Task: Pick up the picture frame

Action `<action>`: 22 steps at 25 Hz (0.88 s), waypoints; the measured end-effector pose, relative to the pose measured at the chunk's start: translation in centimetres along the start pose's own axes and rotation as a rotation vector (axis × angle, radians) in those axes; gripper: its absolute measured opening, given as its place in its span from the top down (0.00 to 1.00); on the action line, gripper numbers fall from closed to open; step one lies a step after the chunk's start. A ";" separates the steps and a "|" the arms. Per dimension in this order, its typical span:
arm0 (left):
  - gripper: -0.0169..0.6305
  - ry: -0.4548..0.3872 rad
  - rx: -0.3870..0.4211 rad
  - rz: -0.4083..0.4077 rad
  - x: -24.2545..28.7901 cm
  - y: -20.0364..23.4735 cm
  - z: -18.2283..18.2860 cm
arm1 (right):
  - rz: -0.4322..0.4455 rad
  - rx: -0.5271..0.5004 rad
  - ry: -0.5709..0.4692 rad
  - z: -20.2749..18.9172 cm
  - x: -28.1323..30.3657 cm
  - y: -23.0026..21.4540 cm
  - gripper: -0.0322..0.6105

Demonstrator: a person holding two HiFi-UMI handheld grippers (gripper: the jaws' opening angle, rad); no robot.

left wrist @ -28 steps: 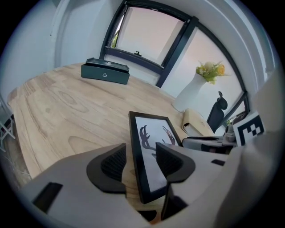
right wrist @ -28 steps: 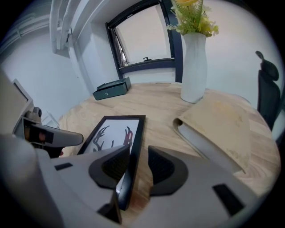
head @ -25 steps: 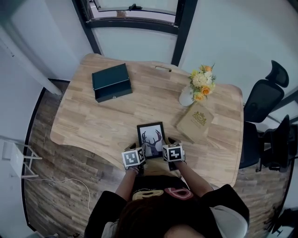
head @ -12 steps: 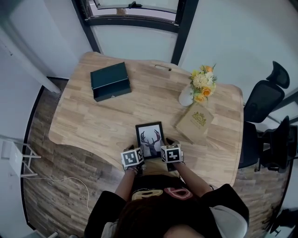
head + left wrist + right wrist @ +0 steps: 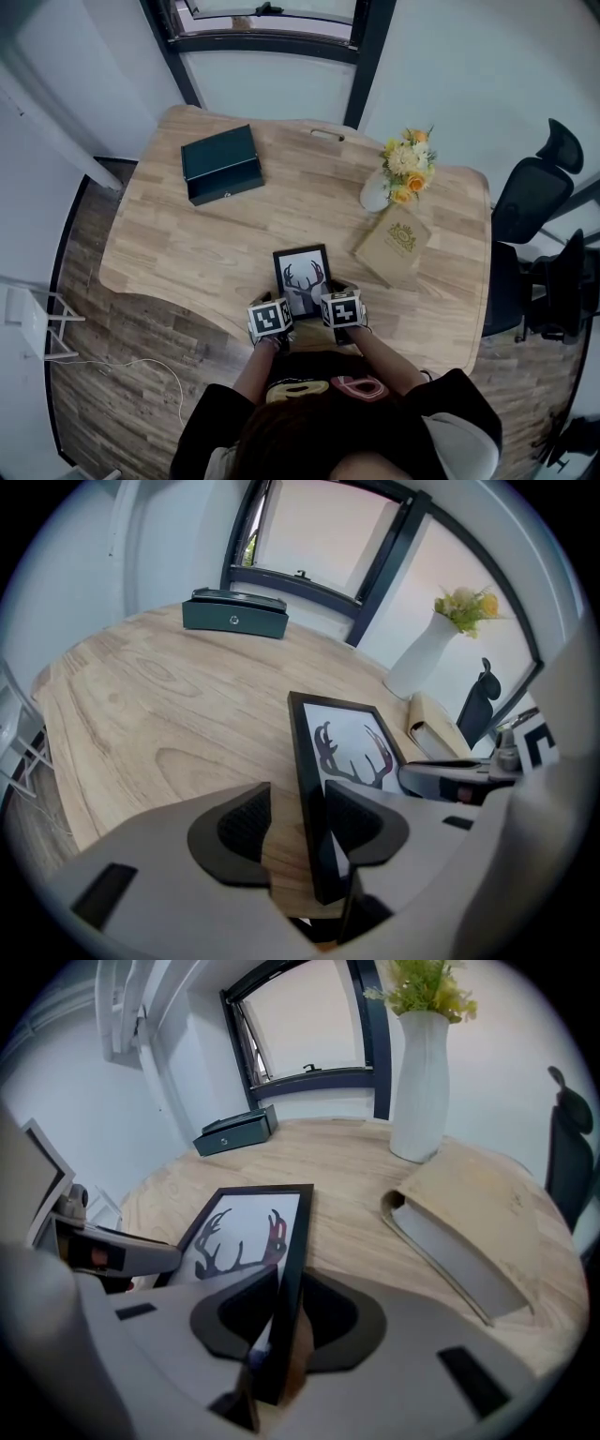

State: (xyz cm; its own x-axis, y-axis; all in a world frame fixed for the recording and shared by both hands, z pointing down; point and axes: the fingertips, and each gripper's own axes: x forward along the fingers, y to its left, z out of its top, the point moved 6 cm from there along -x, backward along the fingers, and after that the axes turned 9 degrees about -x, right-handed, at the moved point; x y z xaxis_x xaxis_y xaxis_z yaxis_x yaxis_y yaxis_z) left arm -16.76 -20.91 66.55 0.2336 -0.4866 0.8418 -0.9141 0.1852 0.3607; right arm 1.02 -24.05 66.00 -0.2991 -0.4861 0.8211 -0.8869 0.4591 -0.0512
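Observation:
A black picture frame (image 5: pixel 302 275) with a deer-antler print lies flat near the front edge of the wooden table (image 5: pixel 187 244). My left gripper (image 5: pixel 281 304) is at its near left corner. In the left gripper view the frame's left edge (image 5: pixel 309 789) stands between the closing jaws of the left gripper (image 5: pixel 295 822), with a gap of wood at the left pad. My right gripper (image 5: pixel 332 294) is at the near right corner. Its jaws (image 5: pixel 281 1312) are closing around the frame's right edge (image 5: pixel 292 1241), with a sliver of gap at the right pad.
A dark green box (image 5: pixel 222 164) sits at the back left. A white vase of flowers (image 5: pixel 401 176) and a tan book (image 5: pixel 394 246) stand right of the frame. A black office chair (image 5: pixel 534 202) is beyond the table's right end.
The right gripper's marker cube has shifted slightly left, toward the frame. The left gripper and the frame stay about where they were.

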 end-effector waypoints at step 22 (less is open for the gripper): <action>0.85 0.055 -0.036 -0.042 0.1 -0.5 -0.2 | 0.030 0.027 0.013 -0.1 -0.2 0.1 0.83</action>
State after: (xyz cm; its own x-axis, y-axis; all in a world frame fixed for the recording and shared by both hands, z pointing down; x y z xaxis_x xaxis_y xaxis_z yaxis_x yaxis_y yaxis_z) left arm -16.18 -20.89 66.49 0.2901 -0.4466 0.8464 -0.8908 0.1972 0.4093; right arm 0.97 -23.86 65.87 -0.3215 -0.4627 0.8262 -0.8868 0.4531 -0.0913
